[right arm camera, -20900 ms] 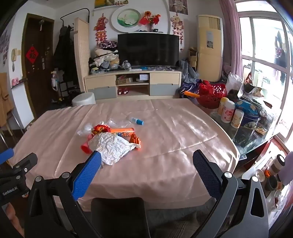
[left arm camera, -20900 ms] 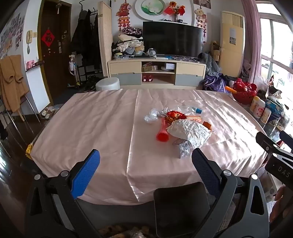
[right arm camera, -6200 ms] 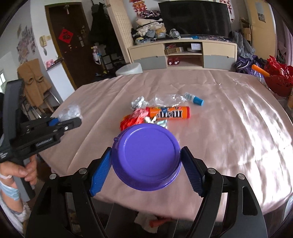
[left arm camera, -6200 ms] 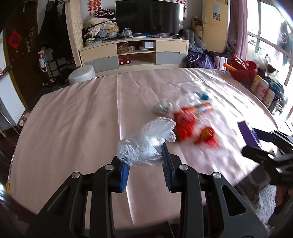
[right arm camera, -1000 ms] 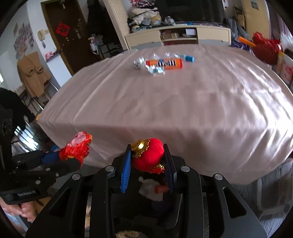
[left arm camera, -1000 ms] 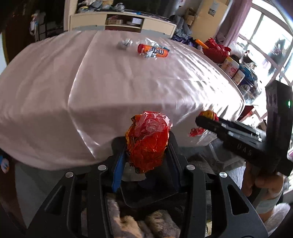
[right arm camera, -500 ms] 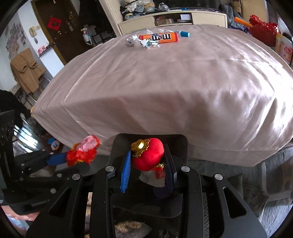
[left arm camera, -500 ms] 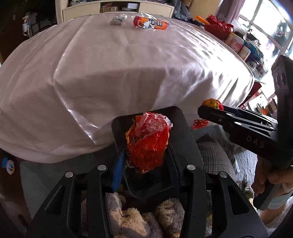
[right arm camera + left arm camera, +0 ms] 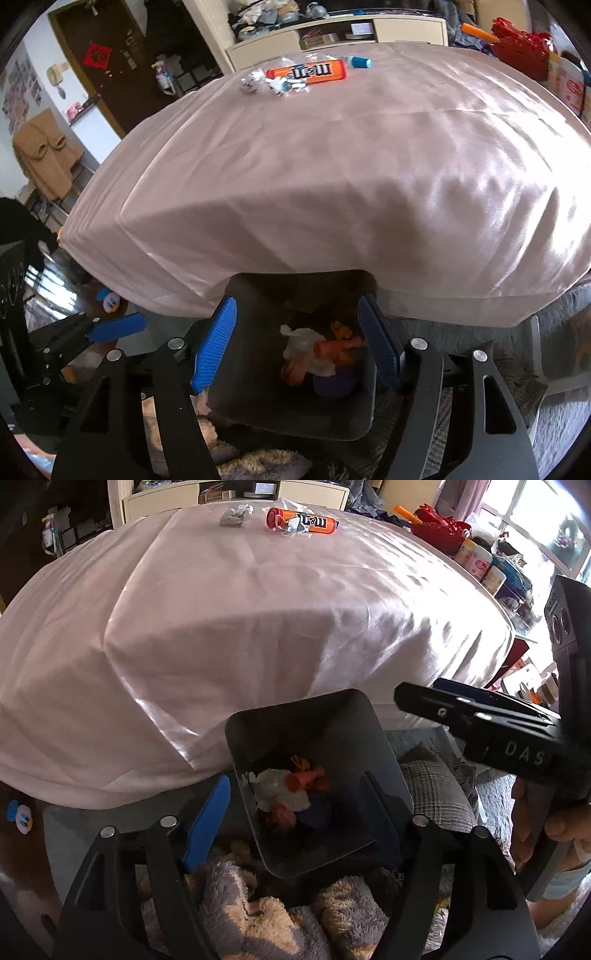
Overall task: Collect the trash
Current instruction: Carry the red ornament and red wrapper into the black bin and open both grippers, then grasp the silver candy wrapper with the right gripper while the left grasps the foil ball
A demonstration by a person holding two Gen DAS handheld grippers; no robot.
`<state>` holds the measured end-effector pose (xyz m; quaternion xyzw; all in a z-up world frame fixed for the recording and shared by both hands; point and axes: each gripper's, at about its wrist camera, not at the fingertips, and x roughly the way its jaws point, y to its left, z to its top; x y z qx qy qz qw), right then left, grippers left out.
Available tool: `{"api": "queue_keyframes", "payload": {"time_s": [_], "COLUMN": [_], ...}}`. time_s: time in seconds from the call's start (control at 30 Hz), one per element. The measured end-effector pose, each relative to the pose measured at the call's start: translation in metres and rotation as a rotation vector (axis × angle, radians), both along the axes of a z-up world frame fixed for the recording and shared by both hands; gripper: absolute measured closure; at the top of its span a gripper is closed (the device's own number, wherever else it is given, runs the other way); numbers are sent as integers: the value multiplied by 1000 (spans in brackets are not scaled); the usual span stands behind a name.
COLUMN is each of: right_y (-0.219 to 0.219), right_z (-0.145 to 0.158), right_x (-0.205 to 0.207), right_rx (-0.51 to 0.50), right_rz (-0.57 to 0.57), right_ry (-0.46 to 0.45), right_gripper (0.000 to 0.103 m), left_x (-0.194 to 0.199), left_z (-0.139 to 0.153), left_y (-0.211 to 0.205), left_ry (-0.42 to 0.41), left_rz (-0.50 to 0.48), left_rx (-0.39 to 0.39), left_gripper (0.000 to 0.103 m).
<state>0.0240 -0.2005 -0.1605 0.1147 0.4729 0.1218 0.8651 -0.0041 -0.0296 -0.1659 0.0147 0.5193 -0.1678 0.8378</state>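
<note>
Hanging over the dark trash bin (image 9: 354,716), both grippers now stand wide and empty: half a second ago the left gripper (image 9: 295,808) clamped a crumpled red wrapper and the right gripper (image 9: 299,339) a red plush ornament, and now both pieces lie inside with the white and orange trash (image 9: 317,354). On the pink tablecloth (image 9: 332,147), the orange m&m's tube (image 9: 308,72), the foil scraps (image 9: 251,83) and a small blue-capped bottle (image 9: 358,61) are still to collect.
</note>
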Motion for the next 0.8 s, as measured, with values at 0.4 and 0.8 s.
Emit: {"api": "queue_keyframes", "payload": {"time_s": [0.4,0.8], "right_y": [-27,-45], "right_z": [22,68], "right_x": [5,53], "right_rx": [-36,-95], "right_rz": [-59,-95], "right_ry": [-57,-176], "right_gripper": [29,29], "left_x": [-2,50], "left_z": [26,87], "left_y": [12,42], "left_ry": [-39,-251], "left_rz": [22,61], "left_rx": [-85,9], "left_gripper": [24,18]}}
